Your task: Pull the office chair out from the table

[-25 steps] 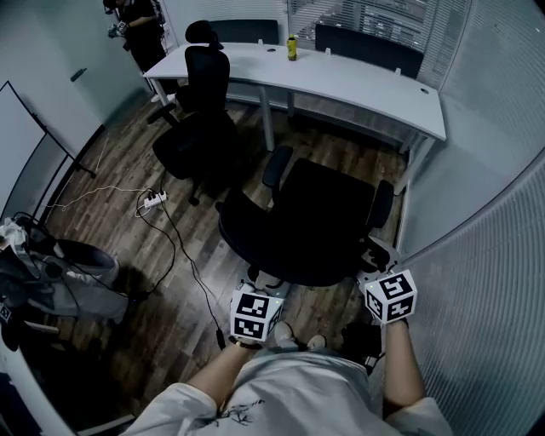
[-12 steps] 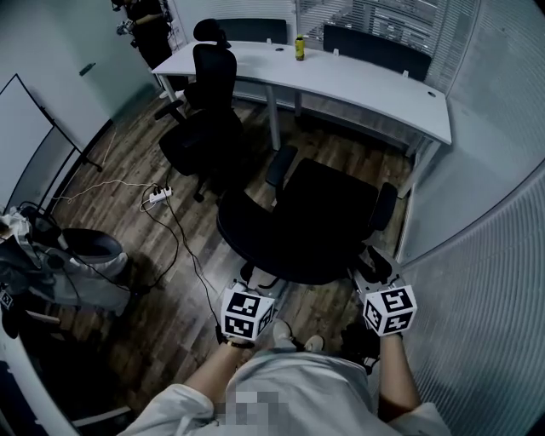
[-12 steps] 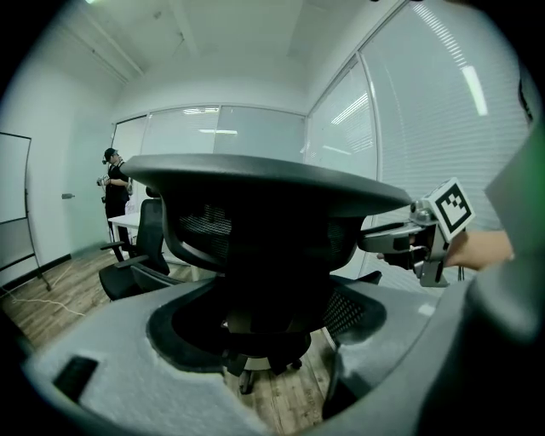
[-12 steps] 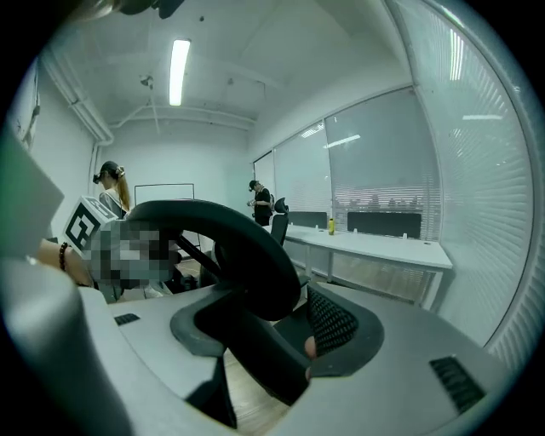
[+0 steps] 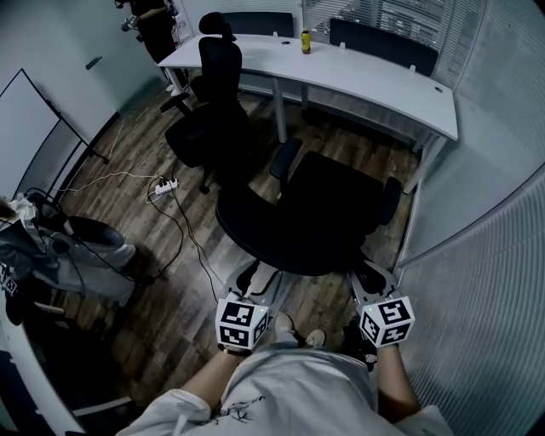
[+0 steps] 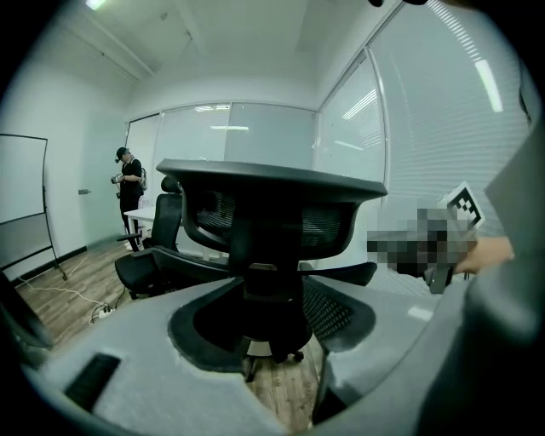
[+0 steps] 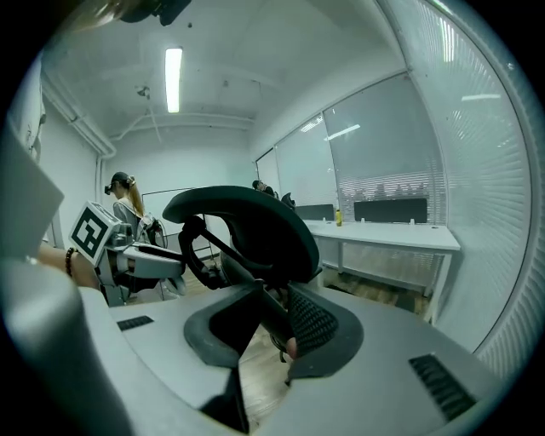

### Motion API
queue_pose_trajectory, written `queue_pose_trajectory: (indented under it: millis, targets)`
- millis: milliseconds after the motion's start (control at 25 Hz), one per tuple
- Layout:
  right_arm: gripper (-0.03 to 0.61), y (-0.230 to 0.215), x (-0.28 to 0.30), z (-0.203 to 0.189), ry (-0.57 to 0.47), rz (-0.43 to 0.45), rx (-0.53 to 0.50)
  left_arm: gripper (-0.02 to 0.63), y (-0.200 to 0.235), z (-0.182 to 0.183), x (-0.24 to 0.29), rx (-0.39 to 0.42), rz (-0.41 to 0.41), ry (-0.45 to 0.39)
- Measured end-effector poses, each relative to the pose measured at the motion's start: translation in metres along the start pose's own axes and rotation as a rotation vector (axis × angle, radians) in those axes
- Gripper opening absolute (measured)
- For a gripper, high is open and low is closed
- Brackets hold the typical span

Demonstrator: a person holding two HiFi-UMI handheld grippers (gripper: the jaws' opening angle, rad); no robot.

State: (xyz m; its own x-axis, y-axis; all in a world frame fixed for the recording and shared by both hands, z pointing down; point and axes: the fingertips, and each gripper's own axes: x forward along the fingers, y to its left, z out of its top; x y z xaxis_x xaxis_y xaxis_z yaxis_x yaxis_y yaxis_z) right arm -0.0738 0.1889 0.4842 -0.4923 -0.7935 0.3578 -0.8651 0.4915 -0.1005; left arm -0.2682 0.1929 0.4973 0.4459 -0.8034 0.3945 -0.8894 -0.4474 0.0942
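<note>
As L+R tongs (image 5: 255, 283) (image 5: 366, 278) close, chair back (image 5: 317, 245) btwn.

There are 2 office chairs: the near office chair (image 5: 315, 213) and the far office chair (image 5: 213, 94). 1 white table (image 5: 375, 81) runs along the far wall, with 1 can (image 5: 306, 41) on it and 2 dark panels (image 5: 383, 44) behind it. There are 2 grippers, the left gripper (image 5: 255, 279) and the right gripper (image 5: 368, 277), bearing 2 marker cubes (image 5: 241, 324), 1 each. On the floor lies 1 power strip (image 5: 164, 186). 1 whiteboard (image 5: 34, 128) stands at the left, and 1 person (image 5: 153, 17) stands in the far corner. How many bags (image 5: 51, 255) are heaped at the left cannot be counted. The right gripper view shows 1 ceiling lamp (image 7: 173, 78).
</note>
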Motion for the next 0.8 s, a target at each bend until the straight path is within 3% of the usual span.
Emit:
queue_pose_trajectory:
  millis: [320,800]
  targets:
    - [0.022,0.005,0.004,-0.006,0.015,0.021,0.024,0.023,-0.018,0.005,-0.001,-0.002,0.018,-0.034]
    - [0.008,0.03,0.006,-0.008,0.046,0.06,0.047,0.011,-0.04,-0.001,0.005,-0.006,-0.039,-0.017]
